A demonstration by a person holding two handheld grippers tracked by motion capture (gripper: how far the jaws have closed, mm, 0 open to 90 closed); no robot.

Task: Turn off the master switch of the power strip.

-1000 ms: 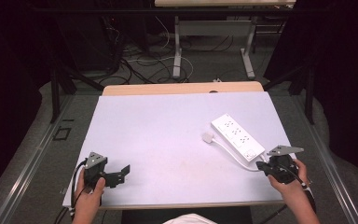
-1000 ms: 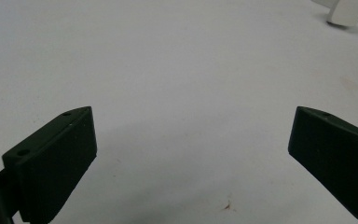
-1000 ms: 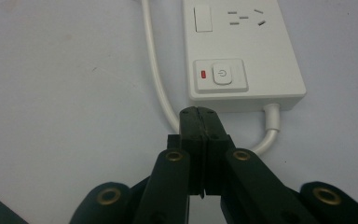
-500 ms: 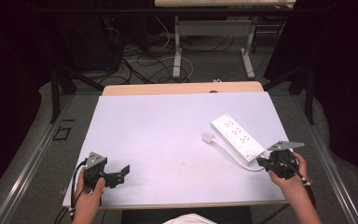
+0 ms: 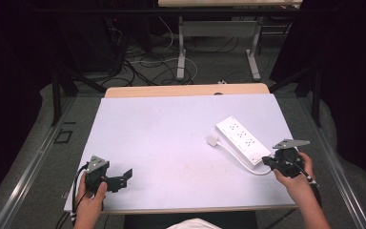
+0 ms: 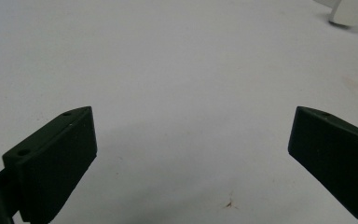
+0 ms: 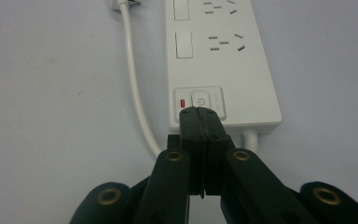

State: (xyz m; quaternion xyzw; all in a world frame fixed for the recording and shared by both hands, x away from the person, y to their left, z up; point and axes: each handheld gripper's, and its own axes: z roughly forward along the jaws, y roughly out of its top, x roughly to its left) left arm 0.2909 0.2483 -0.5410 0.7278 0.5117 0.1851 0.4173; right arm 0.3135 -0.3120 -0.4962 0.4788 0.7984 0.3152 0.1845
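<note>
A white power strip lies at the right of the table, and its cable loops back to a white plug. At its near end a red light shows beside the power button. My right gripper is shut with nothing between its jaws. In the right gripper view its tips sit at the button's near edge; I cannot tell whether they press it. My left gripper rests at the front left, open and empty, with the plug far ahead.
The white table has a wooden strip along its far edge. Desk legs and loose cables lie on the floor beyond it. A metal rail runs along each side of the table.
My right gripper has edged slightly forward toward the strip's near end. The left gripper has stayed still.
</note>
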